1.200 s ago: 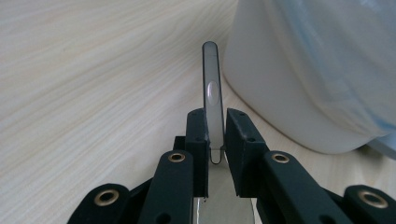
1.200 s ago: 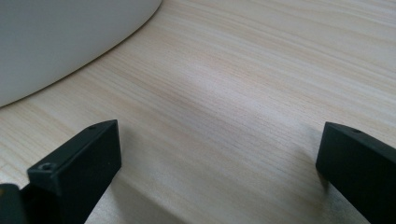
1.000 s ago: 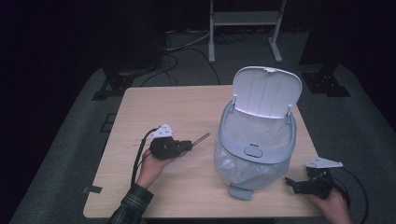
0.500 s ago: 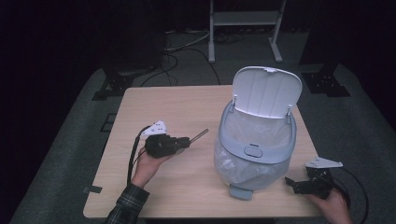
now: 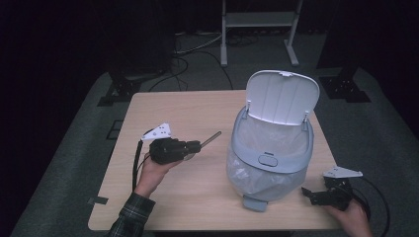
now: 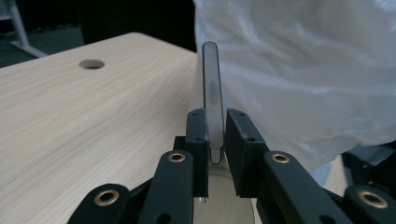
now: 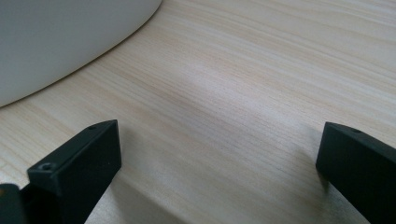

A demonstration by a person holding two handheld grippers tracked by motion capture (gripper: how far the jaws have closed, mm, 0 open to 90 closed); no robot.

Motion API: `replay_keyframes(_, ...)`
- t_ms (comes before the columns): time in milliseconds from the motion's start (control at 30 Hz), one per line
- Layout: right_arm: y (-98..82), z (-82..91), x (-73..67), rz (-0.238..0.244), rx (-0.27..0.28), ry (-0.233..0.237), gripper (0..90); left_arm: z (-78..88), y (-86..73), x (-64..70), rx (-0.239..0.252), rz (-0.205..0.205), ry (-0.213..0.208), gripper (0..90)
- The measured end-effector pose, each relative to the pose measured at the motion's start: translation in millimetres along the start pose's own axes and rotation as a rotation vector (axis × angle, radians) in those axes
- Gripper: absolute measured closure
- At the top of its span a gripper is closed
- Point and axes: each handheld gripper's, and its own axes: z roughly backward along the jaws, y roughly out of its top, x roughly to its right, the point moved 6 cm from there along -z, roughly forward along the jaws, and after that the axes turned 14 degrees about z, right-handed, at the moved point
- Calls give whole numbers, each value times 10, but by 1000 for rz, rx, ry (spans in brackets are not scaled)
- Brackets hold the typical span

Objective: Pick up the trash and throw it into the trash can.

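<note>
My left gripper (image 5: 196,145) is held above the left half of the table and is shut on one end of a thin grey flat stick (image 5: 211,138). The stick points toward the bin. In the left gripper view the stick (image 6: 212,88) stands straight up between the pads (image 6: 198,133), close to the bin's clear plastic liner (image 6: 303,70). A pale grey pedal bin (image 5: 269,163) stands at the right of the table with its lid (image 5: 282,96) raised. By the bin's foot at the front right corner lies my right gripper (image 5: 307,194), its jaws wide open over bare wood (image 7: 219,140).
The wooden table (image 5: 173,106) has a round cable hole (image 6: 91,64) in its top. The bin's rounded base (image 7: 56,37) is just left of my right gripper. A metal stand (image 5: 257,19) and cables sit on the dark floor behind the table.
The left hand has lifted the gripper and the stick off the table and a little toward the bin. The right hand has stayed where it was.
</note>
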Motion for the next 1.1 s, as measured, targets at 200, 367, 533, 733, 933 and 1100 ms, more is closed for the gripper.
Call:
replay_keyframes(200, 0, 0, 0, 0, 0, 0, 0, 47, 107, 73, 27, -11, -33, 791)
replay_keyframes(367, 0, 0, 0, 0, 0, 0, 0, 78, 187, 133, 38, -21, -57, 791)
replay_keyframes(533, 0, 0, 0, 0, 0, 0, 0, 121, 267, 199, 52, -28, -80, 791)
replay_keyframes(733, 0, 0, 0, 0, 0, 0, 0, 142, 358, 296, 64, -42, -115, 791)
replay_keyframes(933, 0, 0, 0, 0, 0, 0, 0, 138, 467, 399, 67, -63, -143, 791)
replay_keyframes(1100, 0, 0, 0, 0, 0, 0, 0, 122, 570, 492, 74, -80, -168, 791)
